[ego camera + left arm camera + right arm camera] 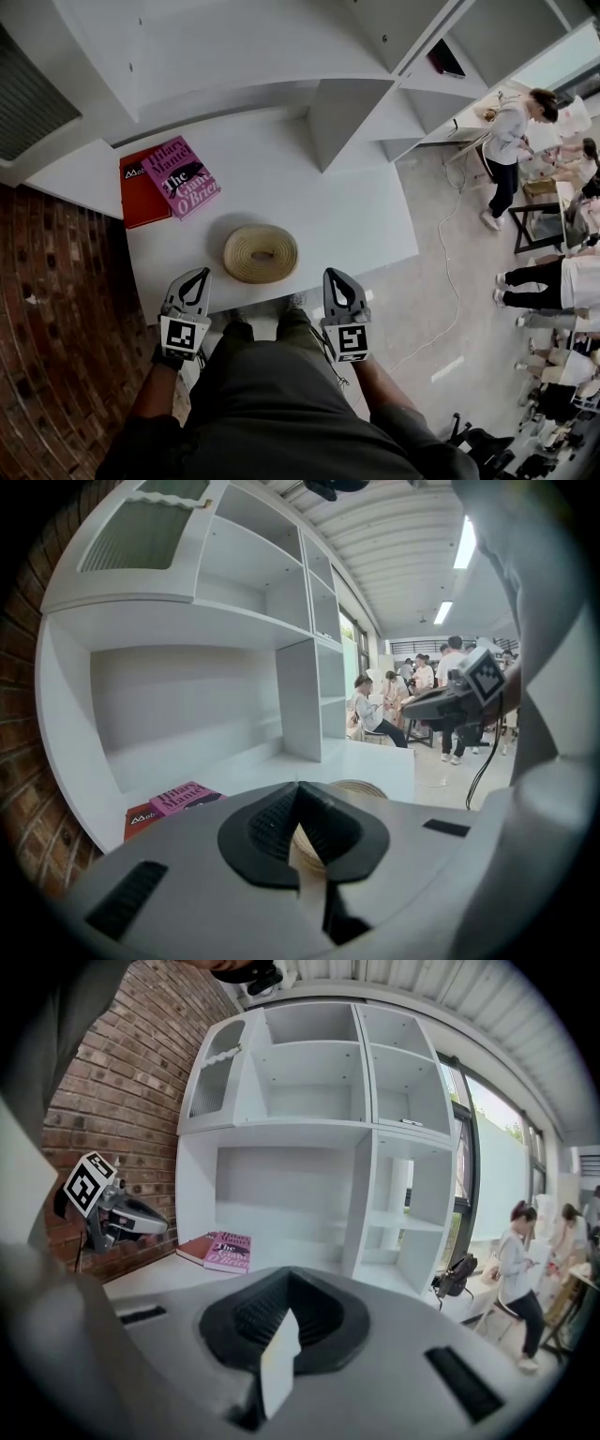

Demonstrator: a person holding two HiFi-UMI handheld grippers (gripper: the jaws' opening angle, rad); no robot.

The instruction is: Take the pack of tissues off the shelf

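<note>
Pack of tissues: perhaps the dark flat thing [445, 58] on the far right shelf [422, 84]. Pink book [182, 177] reads "Hilary Mantel". Left gripper [202, 273] and right gripper [331, 273]: fingers clenched, empty.

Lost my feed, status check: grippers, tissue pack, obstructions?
Left gripper shut, empty; right gripper shut, empty. No tissue pack in view. Books and woven ring on the shelf unit's counter.

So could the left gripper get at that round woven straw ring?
Probably yes: the round woven straw ring lies ahead of the left gripper on the white shelf top, nothing between them. Its shut jaws would need opening.
</note>
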